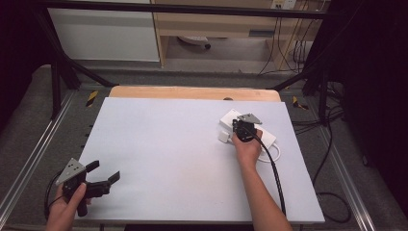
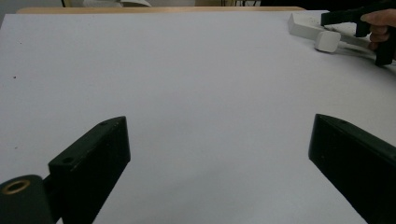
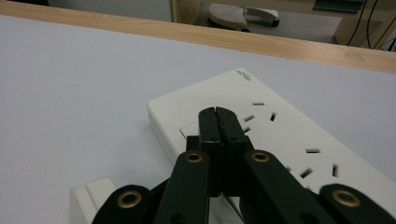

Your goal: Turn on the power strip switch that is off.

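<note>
Your left hand (image 1: 65,207) sits at the lower left of the high view, off the near left corner of the white table (image 1: 168,154), wrapped around the handle of the left gripper (image 1: 107,172). That gripper points toward the right of the frame, and its jaws are spread wide with nothing between them. In the left gripper view the two black jaws rise at the bottom left and bottom right, with bare tabletop across the gap.

Your right forearm (image 1: 262,197) runs up from the bottom edge, right of centre, to your right hand (image 1: 248,144) in the upper right part of the table. The right gripper (image 1: 239,126) is held over the white power strip (image 1: 230,118), which lies slantwise near the table's far right corner. In the right gripper view the jaws are pressed together, their tips over the strip's top face beside the socket slots (image 3: 254,109); whether they touch it I cannot tell. A small white plug block (image 1: 224,136) lies just beside the strip, lower left in that view.
</note>
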`<action>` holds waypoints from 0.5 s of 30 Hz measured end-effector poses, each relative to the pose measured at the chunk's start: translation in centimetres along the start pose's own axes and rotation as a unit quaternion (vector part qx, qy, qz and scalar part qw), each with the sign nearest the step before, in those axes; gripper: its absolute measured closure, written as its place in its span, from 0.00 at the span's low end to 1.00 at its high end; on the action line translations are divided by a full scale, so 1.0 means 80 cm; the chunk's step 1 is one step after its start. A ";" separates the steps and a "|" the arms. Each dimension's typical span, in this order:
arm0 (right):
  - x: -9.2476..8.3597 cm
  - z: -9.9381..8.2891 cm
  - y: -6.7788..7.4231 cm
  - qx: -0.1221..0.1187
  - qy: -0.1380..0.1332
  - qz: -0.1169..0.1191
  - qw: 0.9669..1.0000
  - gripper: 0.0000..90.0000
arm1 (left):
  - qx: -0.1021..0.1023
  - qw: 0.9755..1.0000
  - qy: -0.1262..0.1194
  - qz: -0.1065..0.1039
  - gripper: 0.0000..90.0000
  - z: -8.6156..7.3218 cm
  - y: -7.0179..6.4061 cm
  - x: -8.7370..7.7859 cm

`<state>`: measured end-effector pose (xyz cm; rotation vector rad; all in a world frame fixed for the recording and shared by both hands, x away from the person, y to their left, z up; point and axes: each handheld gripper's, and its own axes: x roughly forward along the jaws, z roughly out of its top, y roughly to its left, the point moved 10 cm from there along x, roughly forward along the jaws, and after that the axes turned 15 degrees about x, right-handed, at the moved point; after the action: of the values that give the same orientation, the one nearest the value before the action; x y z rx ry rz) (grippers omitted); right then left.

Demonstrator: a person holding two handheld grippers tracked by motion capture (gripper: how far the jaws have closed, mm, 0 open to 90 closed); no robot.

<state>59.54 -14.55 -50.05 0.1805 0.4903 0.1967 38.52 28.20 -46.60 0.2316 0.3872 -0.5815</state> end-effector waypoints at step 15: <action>0.000 -0.001 0.001 -0.002 0.000 0.001 1.000 1.00 | 0.001 1.000 0.000 0.000 0.06 0.000 0.000 0.000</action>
<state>59.51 -14.44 -50.08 0.1760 0.4901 0.1997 38.51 28.20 -46.58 0.2335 0.3865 -0.5815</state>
